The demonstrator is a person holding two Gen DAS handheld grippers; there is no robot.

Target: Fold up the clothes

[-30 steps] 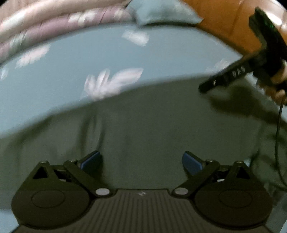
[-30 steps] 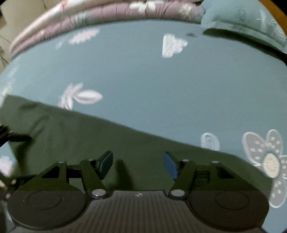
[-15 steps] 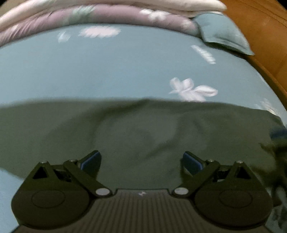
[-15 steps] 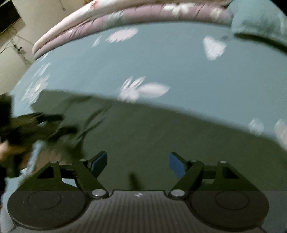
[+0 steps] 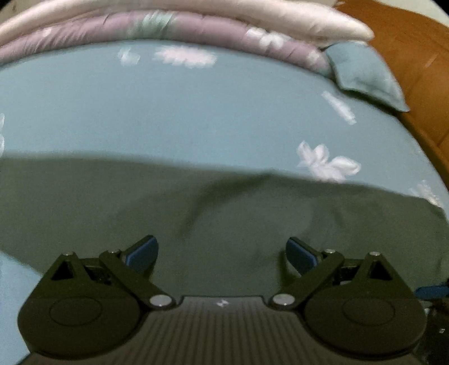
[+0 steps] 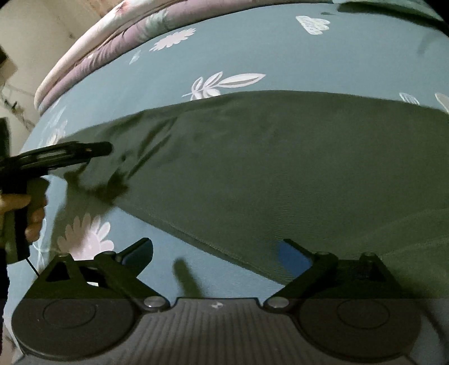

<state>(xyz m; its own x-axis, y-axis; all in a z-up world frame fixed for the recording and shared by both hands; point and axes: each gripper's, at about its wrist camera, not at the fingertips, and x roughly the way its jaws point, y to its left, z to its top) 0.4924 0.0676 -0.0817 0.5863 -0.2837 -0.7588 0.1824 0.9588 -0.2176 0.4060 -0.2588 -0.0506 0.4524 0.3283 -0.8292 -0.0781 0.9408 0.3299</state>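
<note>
While both grippers hang low over the bed, neither one holds anything. The left gripper points across the garment with its jaws spread wide, blue pads apart and only cloth showing between them. From the right wrist camera the same tool appears side-on at the left edge, a long black bar reaching over the garment's near corner, with a hand wrapped round its grip and a thin cable trailing below. Whether its tips touch the cloth cannot be told from here.

The right gripper is also wide open, tilted down at the garment's near hem; its left finger sits over bare sheet, its right finger over the cloth edge.

The garment is a dark olive piece, matte and soft, laid out flat across the bed in a broad band. A stitched hem runs diagonally along its near edge in the right view, and a shallow crease rises near the middle in the left view. A darker bunched fold sits at the corner below the left tool.

The sheet is smooth blue-grey with pale leaf and flower prints. At the far side lies a puffy quilt, mauve under pink-white, a blue-grey pillow beside it, and an orange-brown padded headboard beyond.
</note>
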